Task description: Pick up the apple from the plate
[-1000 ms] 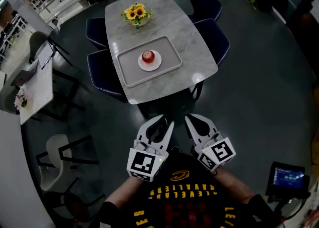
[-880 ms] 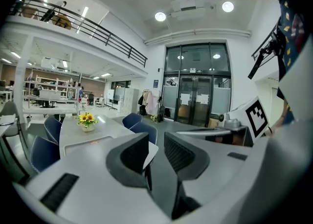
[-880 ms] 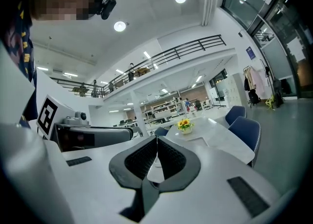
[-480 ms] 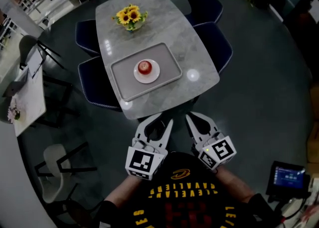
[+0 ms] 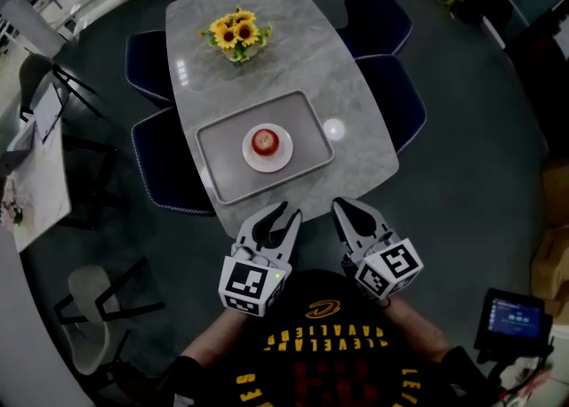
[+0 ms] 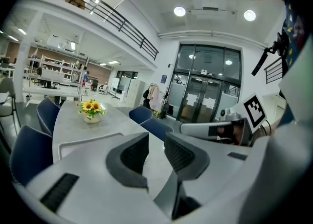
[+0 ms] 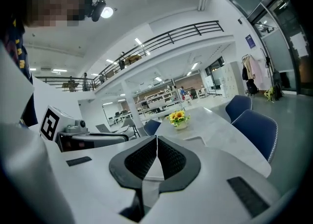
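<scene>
Apple (image 5: 264, 140) sits on a small white plate (image 5: 252, 158), not picked up. The plate is in the middle of a grey tray (image 5: 218, 155). The tray lies on the near half of the grey stone table (image 5: 298, 54), close to the near edge and slightly skewed to it. A vase of sunflowers (image 5: 236, 32) stands toward the far end of the table, well apart from the tray. There are two dark blue chairs along the left edge (image 5: 158, 165) and two along the right edge (image 5: 402, 99).

Both tongs are held side by side over the floor, just short of the table's near edge, pointing at the table and well apart from the apple. Left gripper (image 5: 278, 216): jaws a little apart, with a narrow gap between the ribbed pads (image 6: 133, 153), and nothing in the gap. Right gripper (image 5: 350, 210): jaws closed, pads (image 7: 142, 162) meeting at the tips, holding nothing. Neither touches the tray or plate.

Left gripper view: the tray rim and the sunflowers show beyond the jaws, and the other gripper is off to the right. The apple is hidden there behind the jaws.
</scene>
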{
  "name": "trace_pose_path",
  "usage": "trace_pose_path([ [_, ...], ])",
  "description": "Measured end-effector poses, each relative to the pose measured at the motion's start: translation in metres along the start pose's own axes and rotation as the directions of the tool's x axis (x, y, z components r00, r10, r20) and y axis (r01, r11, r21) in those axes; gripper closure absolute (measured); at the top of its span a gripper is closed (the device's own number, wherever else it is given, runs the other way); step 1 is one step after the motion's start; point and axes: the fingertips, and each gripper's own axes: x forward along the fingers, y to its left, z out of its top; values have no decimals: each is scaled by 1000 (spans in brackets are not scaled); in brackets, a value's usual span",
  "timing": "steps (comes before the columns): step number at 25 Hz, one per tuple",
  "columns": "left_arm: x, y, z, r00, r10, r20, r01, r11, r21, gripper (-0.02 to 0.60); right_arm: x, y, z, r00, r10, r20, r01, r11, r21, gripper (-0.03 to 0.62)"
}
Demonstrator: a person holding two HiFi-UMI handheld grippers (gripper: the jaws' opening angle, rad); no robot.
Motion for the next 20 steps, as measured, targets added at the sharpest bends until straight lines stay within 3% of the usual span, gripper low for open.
trace_pose_path([
  [7,11,50,-4,999,22,-42,-24,998,-63,480,43,-8,3,999,-8,-40,8,1000,15,583],
  [10,15,66,-7,999,23,-49,-29,992,-124,480,56,-16,-2,998,-10,-56,13,999,52,583],
  [17,26,103,-22,995,48,-93,-72,960,-271,480,87,-38,-8,994,-2,-113,12,996,88,583],
  [20,19,112,-35,992,42,-116,-82,928,-363,480,93,-37,-20,989,19,-147,-2,993,118,583],
])
